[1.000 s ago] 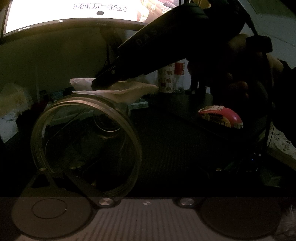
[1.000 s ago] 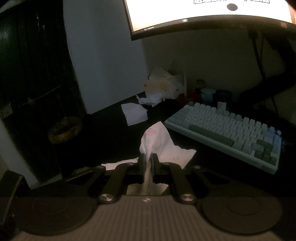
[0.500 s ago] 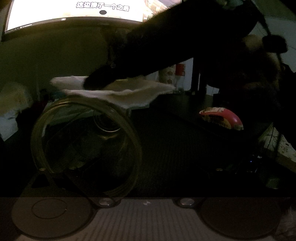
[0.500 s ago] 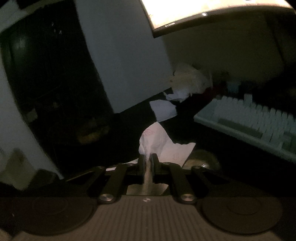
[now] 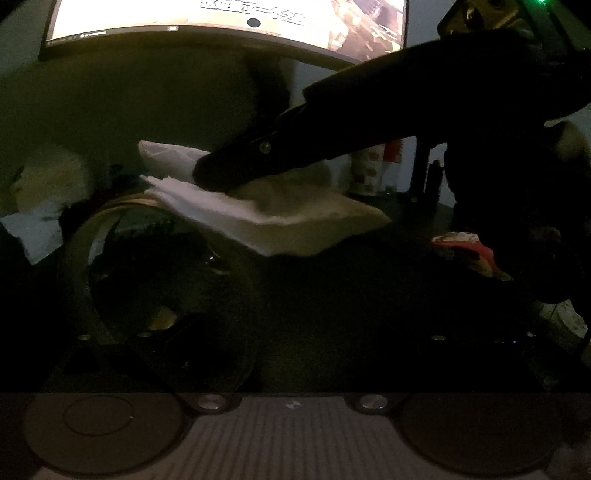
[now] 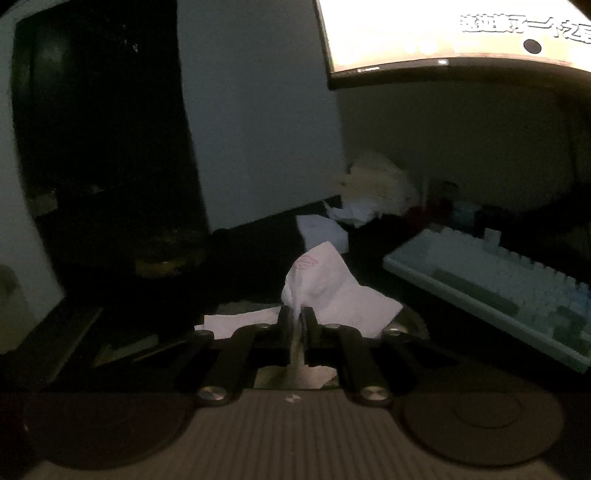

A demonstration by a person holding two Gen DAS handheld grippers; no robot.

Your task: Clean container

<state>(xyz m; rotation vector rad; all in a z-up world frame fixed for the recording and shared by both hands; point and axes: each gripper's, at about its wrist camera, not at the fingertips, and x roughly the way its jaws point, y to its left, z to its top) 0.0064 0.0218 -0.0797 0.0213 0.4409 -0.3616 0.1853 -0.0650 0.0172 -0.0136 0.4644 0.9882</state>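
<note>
In the left wrist view a clear round glass container (image 5: 110,236) lies on its side with its mouth toward the camera, held at the left between the left gripper's fingers (image 5: 147,354). The right gripper (image 5: 207,173) reaches in from the upper right, shut on a white tissue (image 5: 280,221) that hangs over the container's upper right rim. In the right wrist view the right gripper (image 6: 296,314) is shut on the tissue (image 6: 325,288), which fans out ahead of the fingers.
A lit curved monitor (image 5: 221,18) stands at the back. A pale keyboard (image 6: 498,280) lies at the right. Crumpled tissues and a plastic bag (image 6: 373,184) lie at the desk's back. A red and white object (image 5: 465,251) lies at the right. A dark cabinet (image 6: 103,129) stands at the left.
The right gripper with the tissue has moved down and right, nearer the container's mouth; the tissue now covers its upper right rim. The right wrist view has swung left.
</note>
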